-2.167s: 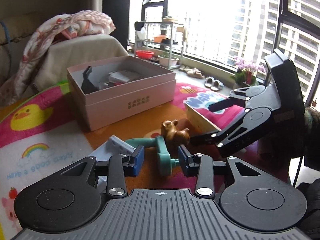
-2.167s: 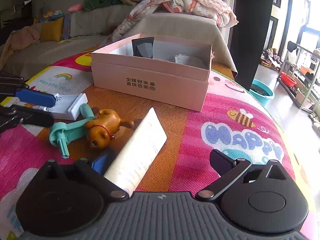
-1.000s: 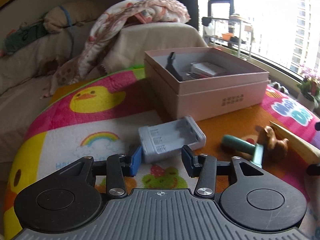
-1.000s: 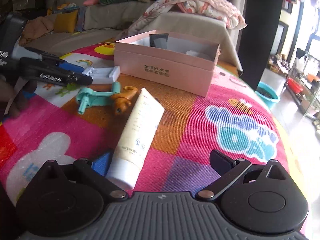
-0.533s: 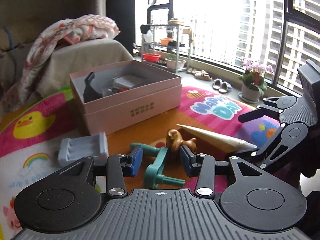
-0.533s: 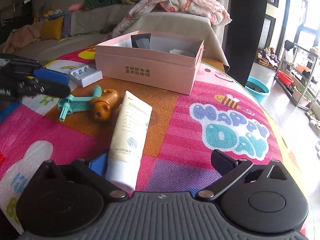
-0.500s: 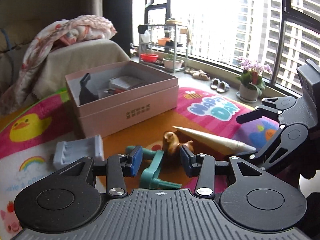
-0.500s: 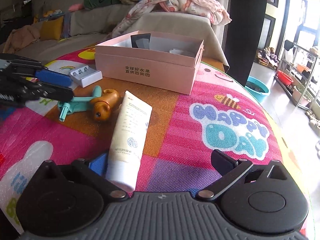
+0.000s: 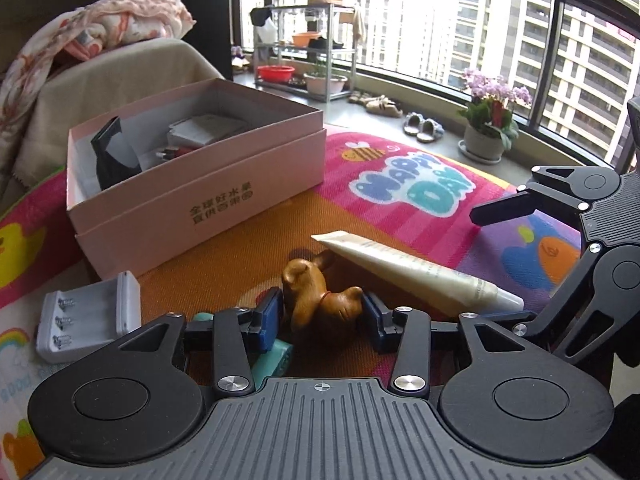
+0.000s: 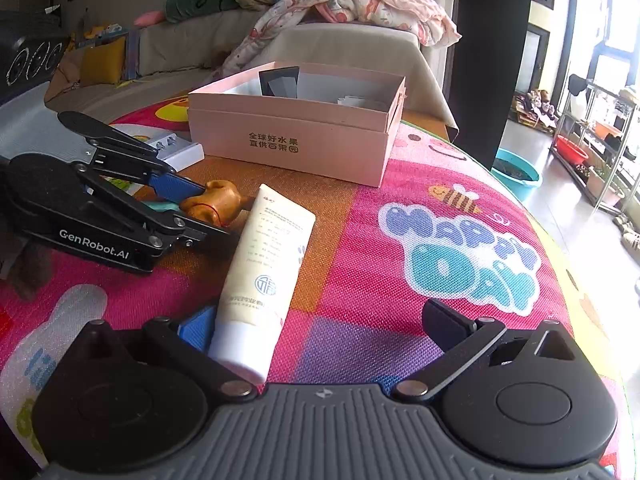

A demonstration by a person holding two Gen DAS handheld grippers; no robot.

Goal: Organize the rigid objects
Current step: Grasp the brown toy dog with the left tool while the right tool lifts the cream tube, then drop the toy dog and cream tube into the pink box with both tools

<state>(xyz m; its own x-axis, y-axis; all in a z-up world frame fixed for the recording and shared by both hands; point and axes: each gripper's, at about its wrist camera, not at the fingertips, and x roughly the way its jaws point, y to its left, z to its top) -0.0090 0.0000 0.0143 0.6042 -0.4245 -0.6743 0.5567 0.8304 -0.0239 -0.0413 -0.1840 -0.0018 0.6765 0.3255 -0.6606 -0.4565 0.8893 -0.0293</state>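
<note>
The left claw (image 9: 323, 312) is closing on the wooden dog figurine (image 9: 316, 300); a cream tube (image 10: 262, 280) is lying between the wide-open right claw (image 10: 320, 330) pads; a teal handle (image 9: 276, 358) is crowding beneath.

Your left wrist camera sits low over the play mat (image 9: 400, 208), facing the windows (image 9: 440, 20). Your right one, equally low, faces the sofa (image 10: 200, 40). Both views share the pink box (image 9: 200, 184) and the cream tube (image 10: 266, 272).
</note>
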